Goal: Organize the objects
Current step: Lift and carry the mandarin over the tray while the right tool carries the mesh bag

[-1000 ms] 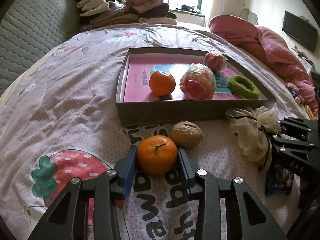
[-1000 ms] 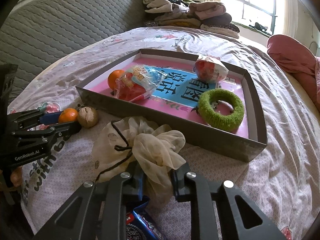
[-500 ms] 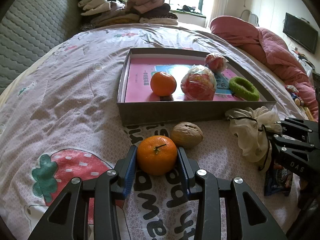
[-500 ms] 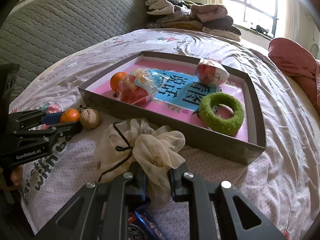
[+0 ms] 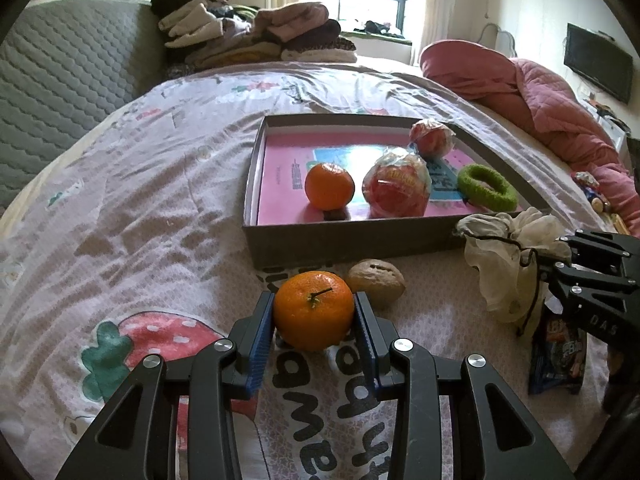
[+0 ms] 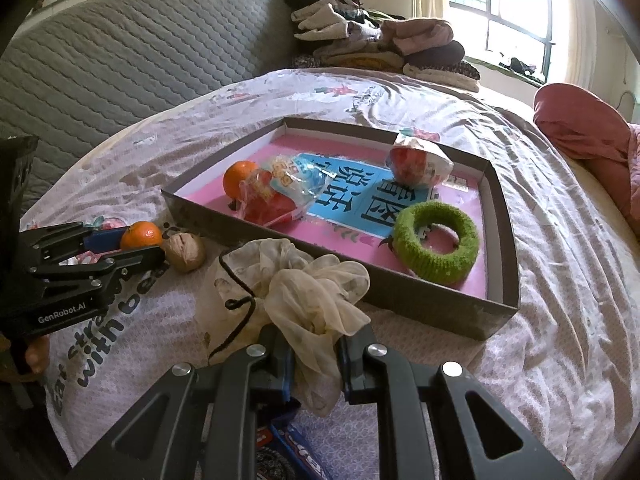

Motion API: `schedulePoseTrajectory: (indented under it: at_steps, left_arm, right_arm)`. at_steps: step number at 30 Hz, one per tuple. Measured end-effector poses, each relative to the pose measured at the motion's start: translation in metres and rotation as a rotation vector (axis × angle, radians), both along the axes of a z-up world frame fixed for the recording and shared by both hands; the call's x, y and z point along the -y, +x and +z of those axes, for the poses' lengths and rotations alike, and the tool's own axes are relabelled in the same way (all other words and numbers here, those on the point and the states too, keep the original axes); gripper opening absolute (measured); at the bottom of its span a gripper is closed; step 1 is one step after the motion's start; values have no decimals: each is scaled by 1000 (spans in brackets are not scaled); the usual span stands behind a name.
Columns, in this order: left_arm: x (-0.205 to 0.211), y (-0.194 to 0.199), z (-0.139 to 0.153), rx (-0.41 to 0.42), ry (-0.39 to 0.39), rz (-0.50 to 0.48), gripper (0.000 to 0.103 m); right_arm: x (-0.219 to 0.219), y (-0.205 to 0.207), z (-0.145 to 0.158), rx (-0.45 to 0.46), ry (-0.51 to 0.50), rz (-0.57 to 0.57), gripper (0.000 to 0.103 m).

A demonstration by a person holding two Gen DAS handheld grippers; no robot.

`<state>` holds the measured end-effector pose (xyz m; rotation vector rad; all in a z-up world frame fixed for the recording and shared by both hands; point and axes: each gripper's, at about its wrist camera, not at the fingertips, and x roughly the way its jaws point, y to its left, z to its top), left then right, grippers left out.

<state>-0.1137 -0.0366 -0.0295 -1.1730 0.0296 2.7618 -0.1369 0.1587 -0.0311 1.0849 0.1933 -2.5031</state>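
My left gripper (image 5: 314, 320) is shut on an orange tangerine (image 5: 314, 311), held just above the bedspread, with a walnut (image 5: 376, 281) beside it on the right. My right gripper (image 6: 314, 354) is shut on a cream cloth scrunchie (image 6: 304, 294) lifted off the bed. Ahead lies a grey cardboard tray (image 5: 352, 240) with a pink floor. It holds another tangerine (image 5: 329, 186), two wrapped red snacks (image 5: 398, 189) (image 5: 432, 138) and a green hair ring (image 5: 486, 187). The left gripper also shows in the right wrist view (image 6: 132, 246).
A blue snack packet (image 5: 558, 350) lies on the bed under the right gripper. Folded clothes (image 5: 256, 34) are stacked at the far end. A pink quilt (image 5: 532, 92) lies at the right. A grey padded headboard (image 6: 120, 52) runs along the left.
Both grippers have risen a little with their loads, the tangerine and the scrunchie. The tray and its contents have not moved.
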Motion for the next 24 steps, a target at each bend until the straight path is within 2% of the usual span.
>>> schedulePoseTrajectory:
  at_steps: [10,24]
  left_arm:
    - [0,5,11,-41,-4,6,39]
    - [-6,13,33,-104,3,-16,39]
  right_arm:
    - [-9,1,13,-20,-53,-18,17]
    - [-25,4,39,-105,-83,-61,17]
